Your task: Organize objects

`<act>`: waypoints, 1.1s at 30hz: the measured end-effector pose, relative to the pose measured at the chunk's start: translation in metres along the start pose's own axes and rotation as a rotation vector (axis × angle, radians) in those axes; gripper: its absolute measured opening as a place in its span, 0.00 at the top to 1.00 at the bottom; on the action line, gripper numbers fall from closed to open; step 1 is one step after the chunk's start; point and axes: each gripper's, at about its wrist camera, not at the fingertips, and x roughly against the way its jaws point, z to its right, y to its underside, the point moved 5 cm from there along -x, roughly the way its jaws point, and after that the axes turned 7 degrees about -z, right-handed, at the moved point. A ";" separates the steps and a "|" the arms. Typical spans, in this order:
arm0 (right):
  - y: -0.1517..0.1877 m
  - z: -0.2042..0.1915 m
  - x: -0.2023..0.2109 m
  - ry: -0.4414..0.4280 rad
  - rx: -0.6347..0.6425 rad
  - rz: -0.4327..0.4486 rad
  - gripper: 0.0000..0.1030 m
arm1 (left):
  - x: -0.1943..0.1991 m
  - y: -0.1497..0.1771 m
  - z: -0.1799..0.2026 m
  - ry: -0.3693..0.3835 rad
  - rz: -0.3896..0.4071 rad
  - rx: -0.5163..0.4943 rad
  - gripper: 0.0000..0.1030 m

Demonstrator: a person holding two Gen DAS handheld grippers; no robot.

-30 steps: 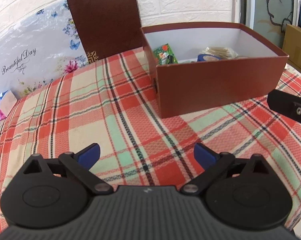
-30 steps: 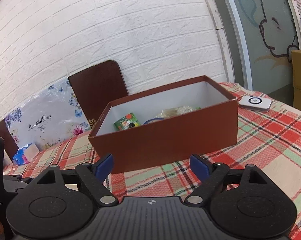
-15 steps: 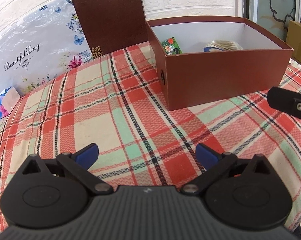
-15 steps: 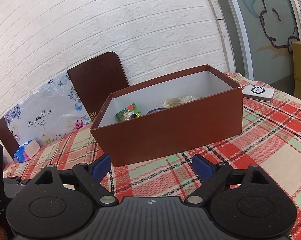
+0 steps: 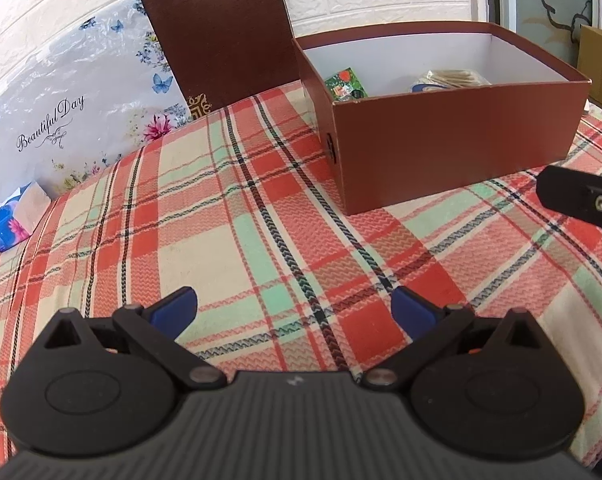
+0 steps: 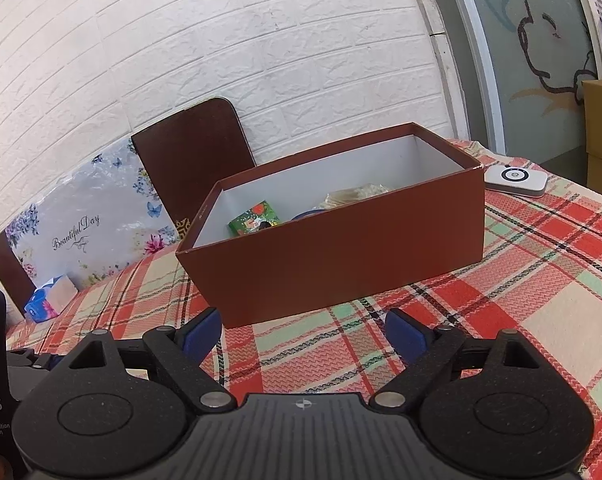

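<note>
My left tongs (image 5: 294,307) stood open over the checked tablecloth (image 5: 229,236), with nothing between the blue pads. My right tongs (image 6: 303,330) had just been opening and were also wide, empty, pointing at the near wall of the brown box (image 6: 341,248).

The box stood on the far right part of the table, without a lid. Inside it I saw a small green packet (image 6: 255,218) near the left wall and a clear bag of something pale (image 6: 355,196) to its right. A white round-buttoned device (image 6: 515,178) lay on the cloth just right of the box, a tissue pack (image 6: 47,304) far to the left.

I judged the box to be stiff cardboard, light, easy to dent at the rim. I would hold it by a short wall, near a corner. The device looked hard and smooth, so it could slip; I would take it across its narrow sides.
</note>
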 end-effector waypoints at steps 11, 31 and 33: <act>0.002 0.000 -0.002 0.000 0.000 -0.006 0.12 | -0.001 0.001 -0.002 -0.007 -0.002 0.001 0.00; 0.006 -0.001 -0.006 0.010 -0.002 -0.024 0.12 | -0.007 0.005 0.000 -0.007 -0.026 -0.004 0.00; 0.006 -0.001 -0.007 0.010 0.000 -0.026 0.12 | -0.007 0.006 0.001 -0.001 -0.031 -0.008 0.00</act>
